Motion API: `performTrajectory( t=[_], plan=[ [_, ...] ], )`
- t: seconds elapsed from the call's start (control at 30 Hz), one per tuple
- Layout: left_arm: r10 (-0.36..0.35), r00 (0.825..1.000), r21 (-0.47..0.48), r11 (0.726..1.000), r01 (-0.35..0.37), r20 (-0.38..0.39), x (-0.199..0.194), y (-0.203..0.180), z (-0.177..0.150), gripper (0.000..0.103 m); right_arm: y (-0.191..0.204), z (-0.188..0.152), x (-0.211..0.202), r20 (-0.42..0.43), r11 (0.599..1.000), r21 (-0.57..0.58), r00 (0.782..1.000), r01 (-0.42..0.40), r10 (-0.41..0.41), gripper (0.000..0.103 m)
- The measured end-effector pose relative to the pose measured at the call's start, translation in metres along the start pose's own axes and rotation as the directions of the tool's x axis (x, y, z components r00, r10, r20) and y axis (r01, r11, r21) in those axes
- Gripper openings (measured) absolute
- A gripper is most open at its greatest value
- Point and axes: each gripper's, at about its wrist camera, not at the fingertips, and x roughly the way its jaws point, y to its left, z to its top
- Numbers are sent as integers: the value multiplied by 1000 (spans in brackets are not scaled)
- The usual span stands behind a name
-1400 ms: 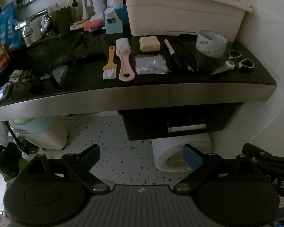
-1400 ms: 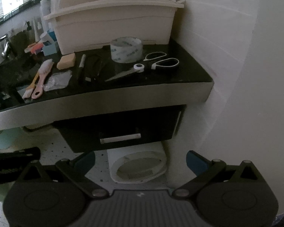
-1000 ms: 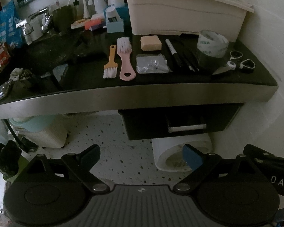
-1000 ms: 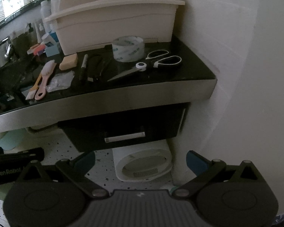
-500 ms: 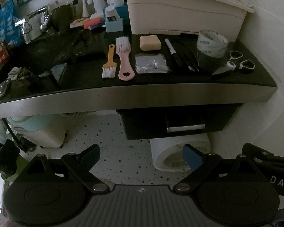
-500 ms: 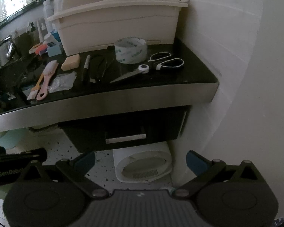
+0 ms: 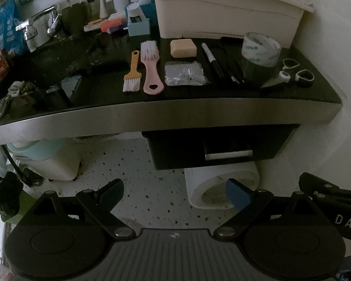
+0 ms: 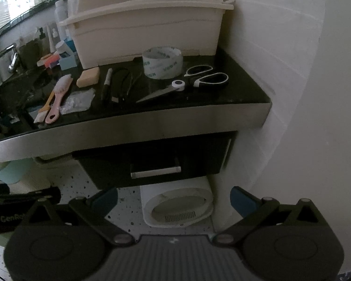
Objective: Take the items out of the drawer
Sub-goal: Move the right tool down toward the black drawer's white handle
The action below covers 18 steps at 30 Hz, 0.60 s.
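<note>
A black drawer with a white bar handle hangs shut under the dark counter; it also shows in the right wrist view. On the counter lie an orange brush, a pink brush, a soap bar, a clear bag, a marker, a tape roll and scissors. My left gripper is open and empty, below and in front of the drawer. My right gripper is open and empty, just below the drawer handle.
A cream dish rack stands at the counter's back. A sink with a tap is at the left. A white round appliance sits on the speckled floor under the drawer. A white wall closes the right side.
My right gripper has moved closer to the counter and drawer, which now look larger. My left gripper has barely moved. Both stay open.
</note>
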Motion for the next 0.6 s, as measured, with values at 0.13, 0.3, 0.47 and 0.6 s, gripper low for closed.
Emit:
performTrajectory(
  t=[0.13,0.3,0.47,0.6],
  plan=[
    [-5,1000,0,1000,5,-2,1,-1,-2,94,-1,-1,6,-4,1000,-13,1000,7,-7,103],
    [1,1000,-3,1000,-1,-4,4,-1,-6,94,-3,-3,17,-10,999,-39,1000,24,-24,103],
    [-7,1000,-12,1000,6,-17,15,4,-4,94,-6,-6,26,9,999,-49,1000,2,-2,103],
    [-13,999,-36,999,12,-33,24,7,-7,94,-15,-8,31,35,998,-17,997,-66,66,103]
  ],
)
